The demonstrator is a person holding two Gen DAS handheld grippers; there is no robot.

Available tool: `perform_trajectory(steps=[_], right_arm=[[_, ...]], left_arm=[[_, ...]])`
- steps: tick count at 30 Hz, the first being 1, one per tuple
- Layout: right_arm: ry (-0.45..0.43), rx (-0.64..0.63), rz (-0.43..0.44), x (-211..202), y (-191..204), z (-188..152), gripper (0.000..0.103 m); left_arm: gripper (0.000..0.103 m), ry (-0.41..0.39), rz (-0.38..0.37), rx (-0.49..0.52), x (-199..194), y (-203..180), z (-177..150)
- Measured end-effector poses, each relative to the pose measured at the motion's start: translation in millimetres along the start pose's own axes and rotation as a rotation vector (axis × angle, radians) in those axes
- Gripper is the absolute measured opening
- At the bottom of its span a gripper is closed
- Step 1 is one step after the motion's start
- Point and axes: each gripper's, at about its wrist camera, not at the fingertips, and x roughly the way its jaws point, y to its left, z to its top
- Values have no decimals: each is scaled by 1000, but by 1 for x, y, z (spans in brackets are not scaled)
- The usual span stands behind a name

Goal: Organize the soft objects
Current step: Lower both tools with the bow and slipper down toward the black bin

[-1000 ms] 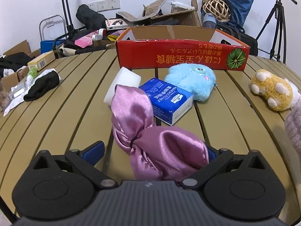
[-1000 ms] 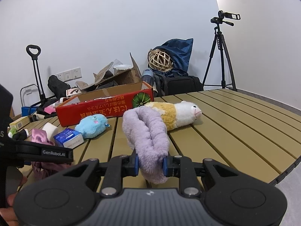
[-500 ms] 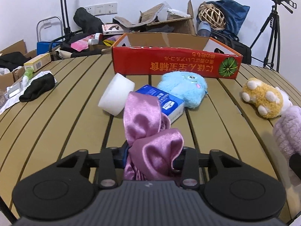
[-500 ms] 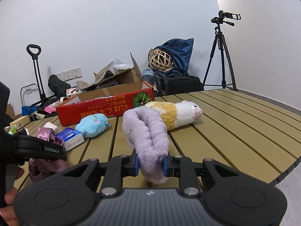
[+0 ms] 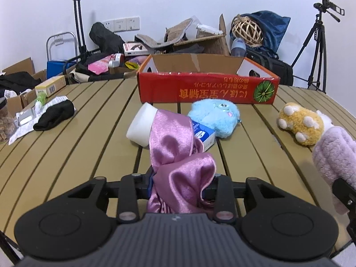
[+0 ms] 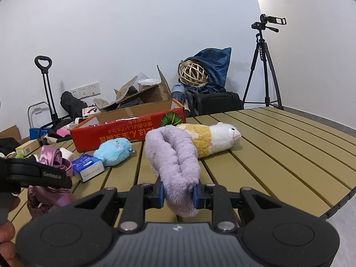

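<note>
Two grippers, each clamped on sth soft above a slatted table (image 6: 278,146): the left gripper (image 5: 181,188) pinches a pink satin cloth (image 5: 178,155), the right gripper (image 6: 178,193) pinches a lilac fluffy item (image 6: 175,160). Ahead lie a blue plush (image 5: 214,118), tissue pack (image 5: 204,135) & white roll (image 5: 141,125), bunched close together just before an open red box (image 5: 207,89) near the far edge. A yellow-white plush (image 6: 211,139) lies beside the lilac item. Right side of table, up to its edge, is bare slats
</note>
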Motion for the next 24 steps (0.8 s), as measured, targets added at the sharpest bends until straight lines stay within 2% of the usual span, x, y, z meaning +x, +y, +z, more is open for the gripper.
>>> perform_trajectory(steps=[11, 18, 24], right_arm=[[-18, -35, 80, -34, 9, 4, 22], [-26, -61, 102, -73, 11, -14, 22], [20, -80, 126, -97, 12, -34, 22]], left_arm=[[35, -67, -53, 44, -53, 11, -25], [35, -111, -114, 51, -90, 32, -50], [35, -127, -146, 70, -116, 38, -76]])
